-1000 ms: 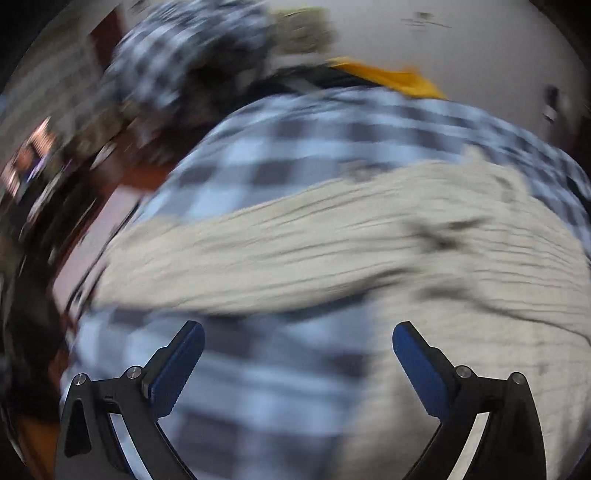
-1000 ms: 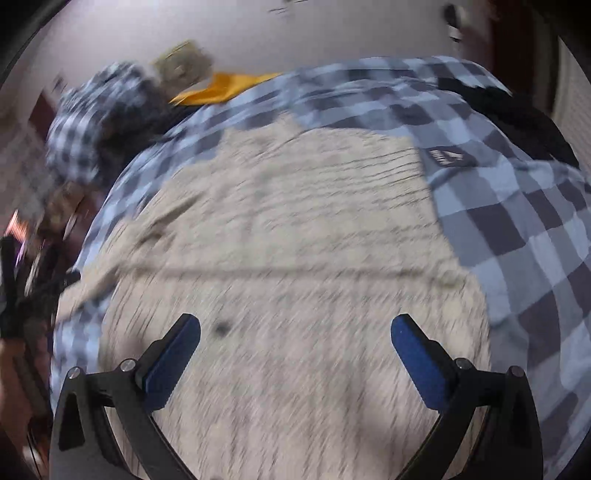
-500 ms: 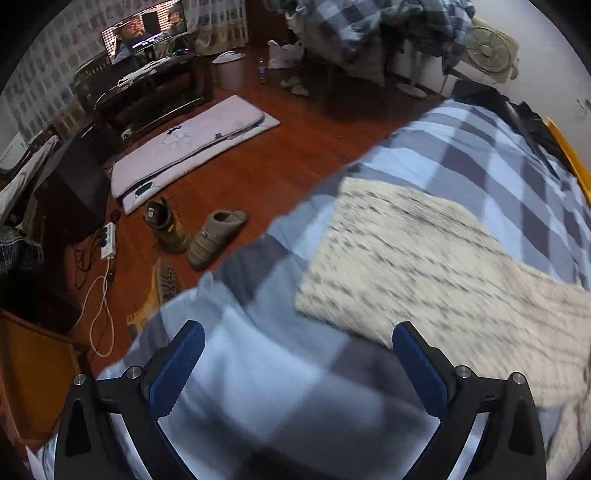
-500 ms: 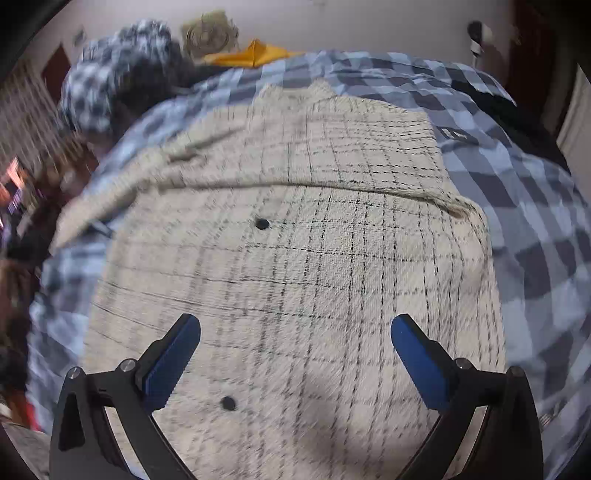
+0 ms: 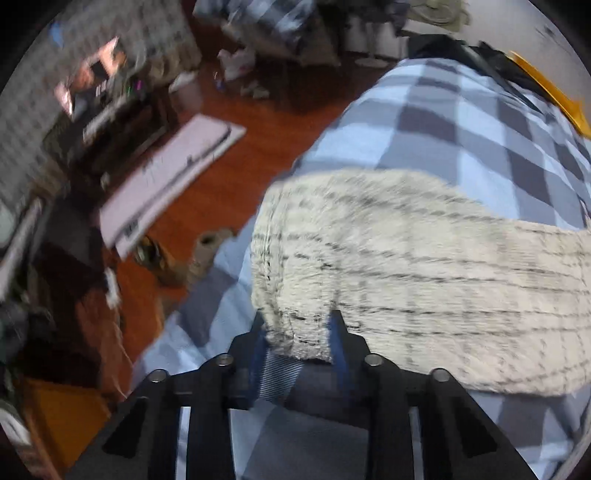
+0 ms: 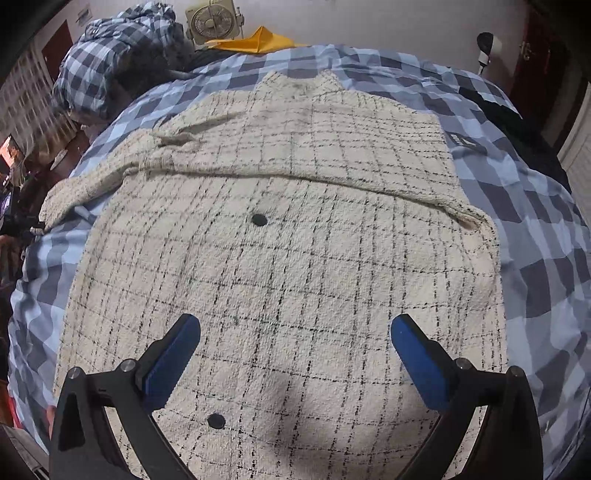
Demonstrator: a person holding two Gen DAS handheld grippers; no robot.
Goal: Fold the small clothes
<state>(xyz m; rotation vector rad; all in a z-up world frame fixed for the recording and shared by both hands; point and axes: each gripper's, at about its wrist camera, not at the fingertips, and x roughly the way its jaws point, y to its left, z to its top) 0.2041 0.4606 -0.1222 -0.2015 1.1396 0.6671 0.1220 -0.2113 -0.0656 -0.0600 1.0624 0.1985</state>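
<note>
You had the left gripper (image 5: 297,330) down at the sleeve end (image 5: 295,332) of the cream checked cardigan (image 6: 288,229), its fingers just drawn in close around the cuff with the knit bunched between them, seemingly pinched. The right gripper (image 6: 295,343) hovered over the cardigan's lower front with its fingers spread wide, holding nothing. The cardigan lay flat, front up, on the blue checked bed cover (image 6: 535,236), one sleeve already crossed over the chest. To do this step well, you probably needed a firm bite on the whole cuff, not only loose fuzz, then a low lift across the body so the fabric didn't drag the cover. The bed was soft and would give under pressure. Beyond its edge were the wooden floor (image 5: 236,177), a pale mat (image 5: 173,173) and a box fan (image 6: 212,20).
</note>
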